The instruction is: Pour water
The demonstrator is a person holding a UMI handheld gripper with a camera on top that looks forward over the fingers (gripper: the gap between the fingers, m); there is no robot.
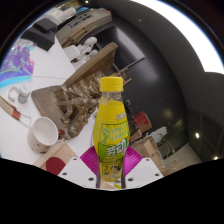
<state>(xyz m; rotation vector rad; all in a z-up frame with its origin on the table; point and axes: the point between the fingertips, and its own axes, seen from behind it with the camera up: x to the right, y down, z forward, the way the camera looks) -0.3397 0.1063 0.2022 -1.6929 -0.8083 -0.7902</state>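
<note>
Gripper view: yellow bottle (112,128) held upright between the fingers.

Item: bottle with yellow cap and green-yellow label, clamped by the gripper (112,165), magenta pads (93,160) pressing on both sides of its lower body. Surroundings: white mug (44,133) on the white table (20,135) to one side; wooden rack (75,95) behind the bottle; small red object (142,122) on the other side.

It looks like a cluttered workshop or lab: a white worktable (45,75) at the frame's left carries a white ceramic mug (44,133), wooden model pieces (75,100) and stacked cardboard boxes (85,25).
</note>
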